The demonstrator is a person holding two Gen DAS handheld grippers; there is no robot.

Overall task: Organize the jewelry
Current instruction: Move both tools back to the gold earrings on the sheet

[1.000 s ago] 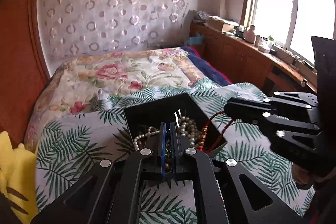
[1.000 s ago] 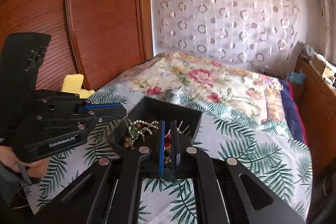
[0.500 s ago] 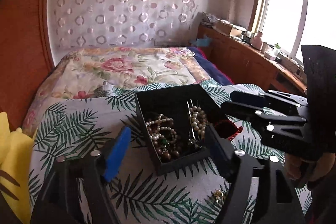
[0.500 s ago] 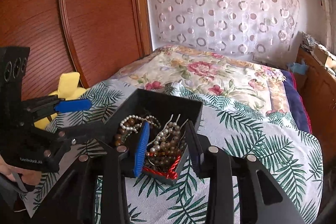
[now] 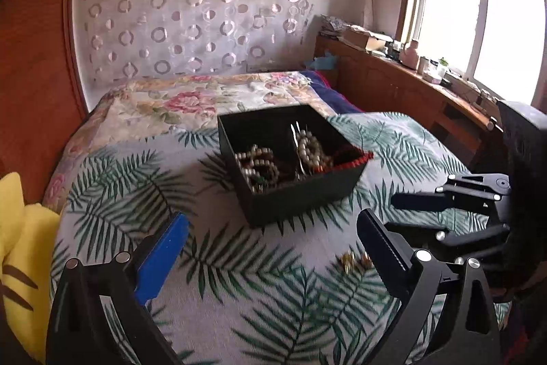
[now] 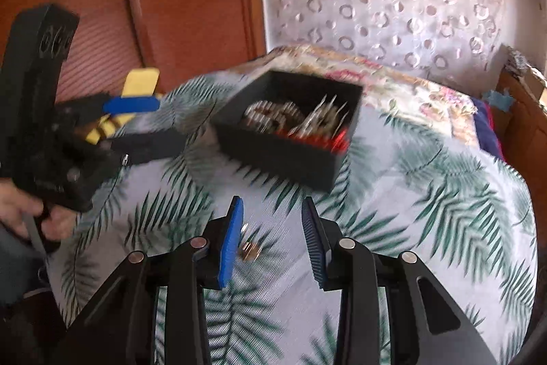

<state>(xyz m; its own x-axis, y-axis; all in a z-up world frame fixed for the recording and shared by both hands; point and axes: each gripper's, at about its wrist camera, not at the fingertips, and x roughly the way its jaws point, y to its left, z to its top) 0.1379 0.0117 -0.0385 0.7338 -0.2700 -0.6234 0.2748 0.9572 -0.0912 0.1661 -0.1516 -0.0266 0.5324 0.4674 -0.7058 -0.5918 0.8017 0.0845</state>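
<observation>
A black open box (image 5: 301, 190) sits on the palm-leaf bedspread, holding pearl and bead strands (image 5: 259, 163) and a red cord (image 5: 355, 156). It also shows in the right wrist view (image 6: 283, 153). A small gold piece of jewelry (image 5: 354, 260) lies loose on the spread in front of the box; it also shows in the right wrist view (image 6: 249, 250). My left gripper (image 5: 270, 238) is open and empty, well back from the box. My right gripper (image 6: 273, 218) is open and empty, just above the gold piece.
A yellow plush toy (image 5: 20, 248) lies at the bed's left edge. A wooden wardrobe (image 6: 136, 5) stands on the left, and a wooden sideboard with clutter (image 5: 410, 74) runs under the window. A floral quilt (image 5: 191, 101) covers the far bed.
Both grippers, shut over the box a second ago, opened and pulled back from it. The right gripper has dropped toward the gold piece on the spread.
</observation>
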